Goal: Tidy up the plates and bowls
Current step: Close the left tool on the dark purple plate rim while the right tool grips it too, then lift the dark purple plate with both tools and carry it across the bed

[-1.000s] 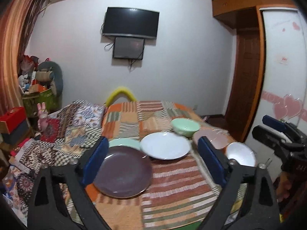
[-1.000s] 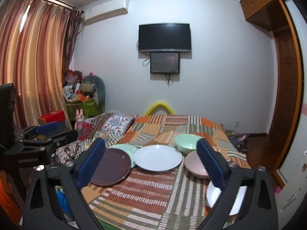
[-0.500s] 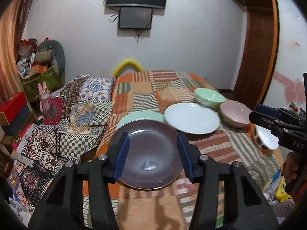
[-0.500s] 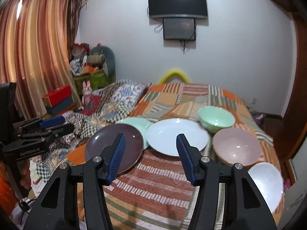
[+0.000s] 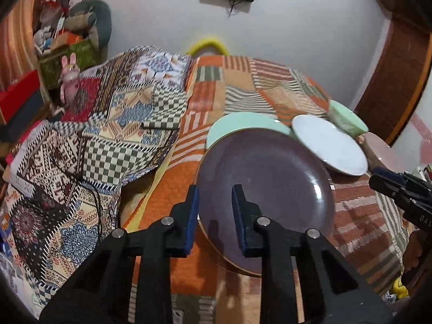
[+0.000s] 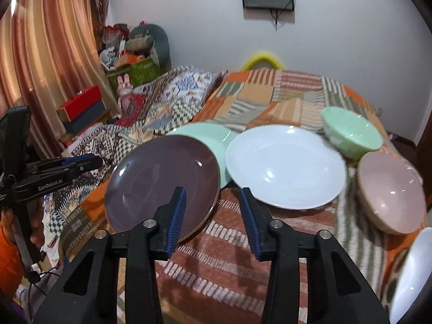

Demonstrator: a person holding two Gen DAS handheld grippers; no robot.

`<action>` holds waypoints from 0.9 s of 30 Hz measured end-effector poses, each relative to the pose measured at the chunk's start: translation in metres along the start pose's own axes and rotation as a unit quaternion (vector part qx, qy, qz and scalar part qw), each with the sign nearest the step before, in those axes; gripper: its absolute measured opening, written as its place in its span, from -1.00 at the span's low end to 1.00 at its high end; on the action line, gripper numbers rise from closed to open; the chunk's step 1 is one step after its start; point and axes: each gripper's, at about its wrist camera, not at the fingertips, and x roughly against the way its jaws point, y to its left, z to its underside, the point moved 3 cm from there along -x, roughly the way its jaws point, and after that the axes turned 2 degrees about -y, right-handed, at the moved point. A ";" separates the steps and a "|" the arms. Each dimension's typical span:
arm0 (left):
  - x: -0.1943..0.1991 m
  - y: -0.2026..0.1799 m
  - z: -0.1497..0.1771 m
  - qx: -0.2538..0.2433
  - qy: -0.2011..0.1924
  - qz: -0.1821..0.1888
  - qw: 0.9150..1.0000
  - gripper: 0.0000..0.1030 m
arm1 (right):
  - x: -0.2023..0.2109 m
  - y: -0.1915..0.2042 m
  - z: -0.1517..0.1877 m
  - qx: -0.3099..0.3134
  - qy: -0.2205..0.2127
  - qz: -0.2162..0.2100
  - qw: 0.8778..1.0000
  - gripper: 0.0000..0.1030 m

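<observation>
A dark purple plate (image 5: 264, 189) (image 6: 162, 181) lies at the near left of the striped bed cover, over a mint plate (image 5: 243, 124) (image 6: 208, 135). A white plate (image 5: 329, 143) (image 6: 283, 164) lies to its right. A mint bowl (image 6: 351, 132), a pink bowl (image 6: 388, 189) and a white bowl (image 6: 413, 272) stand further right. My left gripper (image 5: 214, 193) is open, its fingers straddling the purple plate's near left rim. My right gripper (image 6: 213, 198) is open above the cover between the purple and white plates.
A patterned quilt (image 5: 108, 124) hangs over the bed's left side. Boxes and toys (image 6: 127, 62) are piled by the curtain (image 6: 46, 54). A yellow hoop (image 6: 263, 58) stands behind the bed. A wooden door (image 5: 399, 75) is at the right.
Both grippers have dropped closer to the bed and narrowed their jaws. The left one has moved onto the purple plate's near rim; the right one has closed in on the plates.
</observation>
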 end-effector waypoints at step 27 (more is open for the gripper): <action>-0.052 0.019 0.008 0.016 0.030 0.030 0.999 -0.74 | -0.066 -0.005 0.009 -0.040 0.102 -0.012 0.994 -0.72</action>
